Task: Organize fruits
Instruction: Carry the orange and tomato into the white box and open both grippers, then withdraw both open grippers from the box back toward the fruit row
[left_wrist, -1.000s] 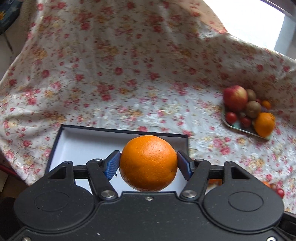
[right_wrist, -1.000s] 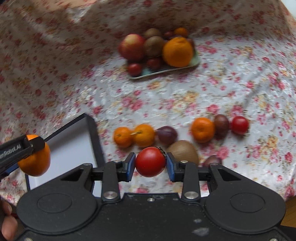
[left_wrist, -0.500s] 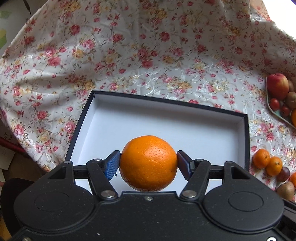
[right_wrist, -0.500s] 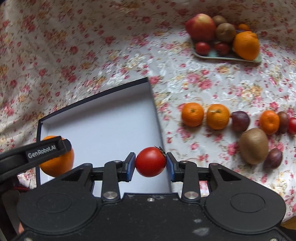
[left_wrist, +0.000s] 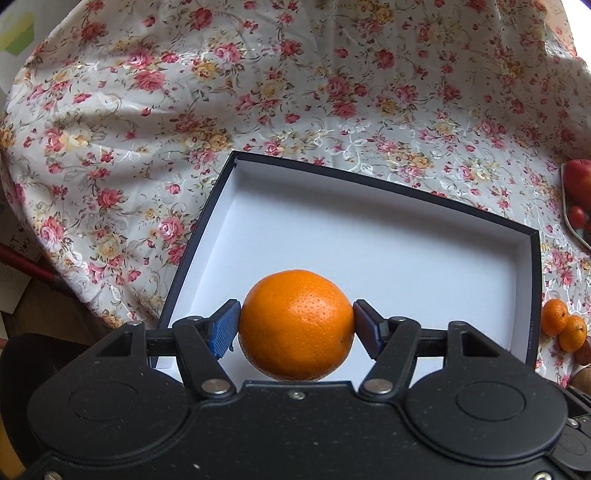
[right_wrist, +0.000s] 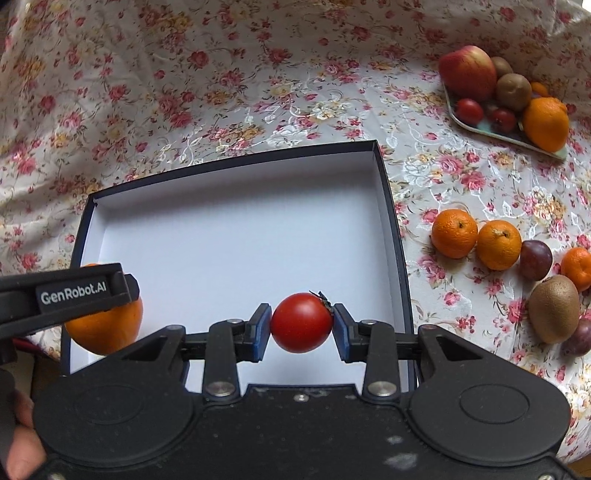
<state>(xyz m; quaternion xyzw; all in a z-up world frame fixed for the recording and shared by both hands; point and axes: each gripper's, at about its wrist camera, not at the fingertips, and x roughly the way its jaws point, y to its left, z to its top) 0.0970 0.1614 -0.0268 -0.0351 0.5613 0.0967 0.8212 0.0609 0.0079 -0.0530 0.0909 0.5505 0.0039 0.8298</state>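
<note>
My left gripper is shut on a large orange, held over the near part of a dark-rimmed box with a white inside. My right gripper is shut on a red tomato above the same box, near its front right. In the right wrist view the left gripper and its orange show over the box's front left corner. Nothing lies inside the box.
Loose mandarins, plums and a kiwi lie on the floral cloth right of the box. A tray at the back right holds an apple, kiwis, tomatoes and an orange. A hand shows at lower left.
Both grippers have swung left and forward over the box, each still holding its fruit. The box now fills the middle of both views; the loose fruit has slid to the right.
</note>
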